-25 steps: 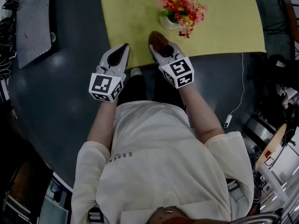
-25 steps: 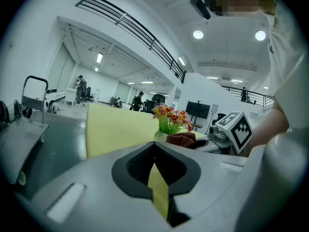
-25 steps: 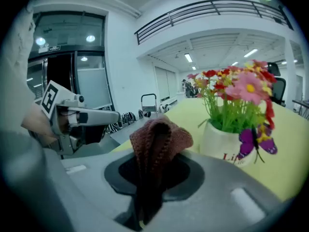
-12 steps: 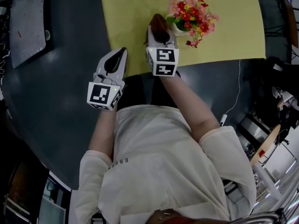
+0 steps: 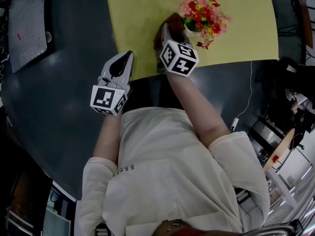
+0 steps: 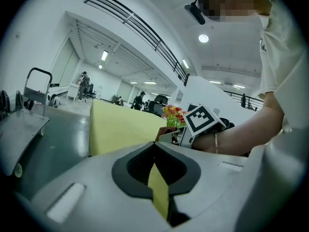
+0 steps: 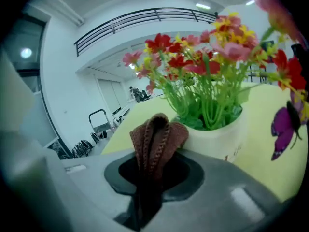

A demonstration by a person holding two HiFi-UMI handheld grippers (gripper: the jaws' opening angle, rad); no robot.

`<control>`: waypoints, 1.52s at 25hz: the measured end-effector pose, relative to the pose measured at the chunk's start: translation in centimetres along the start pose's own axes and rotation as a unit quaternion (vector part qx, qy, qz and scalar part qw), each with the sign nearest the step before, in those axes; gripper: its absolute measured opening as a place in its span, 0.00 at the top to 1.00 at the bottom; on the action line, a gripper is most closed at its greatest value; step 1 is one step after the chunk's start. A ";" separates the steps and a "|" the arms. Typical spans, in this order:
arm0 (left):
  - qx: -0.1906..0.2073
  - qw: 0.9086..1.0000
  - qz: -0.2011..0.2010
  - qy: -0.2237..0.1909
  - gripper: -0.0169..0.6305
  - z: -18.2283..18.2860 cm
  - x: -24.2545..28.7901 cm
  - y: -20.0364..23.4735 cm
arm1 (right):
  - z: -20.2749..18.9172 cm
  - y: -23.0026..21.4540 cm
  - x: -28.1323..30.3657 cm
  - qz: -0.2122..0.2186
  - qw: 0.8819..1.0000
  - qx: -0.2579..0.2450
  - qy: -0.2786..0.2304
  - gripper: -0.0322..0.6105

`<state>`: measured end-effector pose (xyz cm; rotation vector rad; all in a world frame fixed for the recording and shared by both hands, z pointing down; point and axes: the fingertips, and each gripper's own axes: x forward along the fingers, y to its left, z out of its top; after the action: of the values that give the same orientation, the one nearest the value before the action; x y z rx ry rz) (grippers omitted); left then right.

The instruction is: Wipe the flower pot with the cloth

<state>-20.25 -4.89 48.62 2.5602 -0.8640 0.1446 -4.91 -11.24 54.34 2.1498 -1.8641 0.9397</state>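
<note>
Your left hand-held gripper (image 5: pixel 126 58) rests shut and empty at the near edge of the worktop (image 5: pixel 142 14), out of the way. Farther on, your right hand-held gripper (image 7: pixel 153 178) pinches the brown cloth (image 7: pixel 155 134), leaving its fold proud so fabric, not jaw, meets the white flower pot (image 7: pixel 217 139) just beyond it.

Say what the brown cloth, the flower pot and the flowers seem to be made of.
Cloth: knitted yarn, matte; ribbed stitch rows show.
Flower pot: smooth cream wall, faint sheen; ceramic or plastic, unclear.
Flowers: probably artificial, plastic or fabric; stiff, uniformly bright green stems.
</note>
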 end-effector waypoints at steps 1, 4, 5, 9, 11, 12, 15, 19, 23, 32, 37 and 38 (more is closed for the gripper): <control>0.001 1.000 -0.005 0.001 0.95 0.1 0.2 -0.2 | -0.1 -0.2 -0.3 0.001 1.000 0.019 0.003 0.86; 0.003 1.000 -0.018 0.003 0.95 0.4 0.7 -0.8 | -0.6 -1.0 -1.2 0.001 0.998 0.053 0.017 0.86; 0.004 1.000 -0.021 0.003 0.95 0.5 0.9 -0.9 | -0.7 -1.2 -1.5 0.001 0.998 0.051 0.020 0.86; 0.011 0.999 -0.035 0.003 0.95 1.1 1.6 -1.9 | -1.3 -2.5 -3.0 -0.002 0.999 0.030 0.030 0.86; 0.014 0.999 -0.041 0.004 0.95 1.1 2.0 -2.3 | -1.8 -3.1 -3.7 -0.003 0.999 0.026 0.032 0.86; 0.015 0.999 -0.042 0.004 0.95 1.0 2.3 -2.5 | -2.0 -3.4 -4.1 -0.004 0.999 0.025 0.033 0.86; 0.022 0.999 -0.038 0.010 0.95 0.8 3.0 -3.1 | -2.7 -4.4 -5.2 -0.010 0.999 0.026 0.038 0.86; 0.025 0.999 -0.025 0.017 0.95 0.6 3.6 -3.3 | -3.6 -6.0 -6.8 -0.018 0.998 0.027 0.054 0.86; 0.023 0.999 -0.020 0.010 0.95 1.0 3.5 -3.3 | -3.7 -6.3 -7.7 -0.002 0.996 0.033 0.079 0.86; 0.018 1.000 0.003 0.006 0.95 1.2 1.4 -2.2 | -3.1 0.8 -4.0 0.077 0.990 0.066 0.103 0.86; 0.008 1.000 0.021 0.009 0.95 0.7 -0.1 -1.0 | -3.0 0.5 -1.3 0.059 0.986 0.114 0.106 0.86; 0.008 1.000 0.019 0.006 0.95 0.7 -0.2 -0.9 | -3.0 0.1 -1.2 0.057 0.985 0.123 0.105 0.86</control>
<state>-19.93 -4.41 47.63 2.5563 -0.9103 0.1788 -6.14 -8.76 56.01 1.9906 -1.8684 1.4294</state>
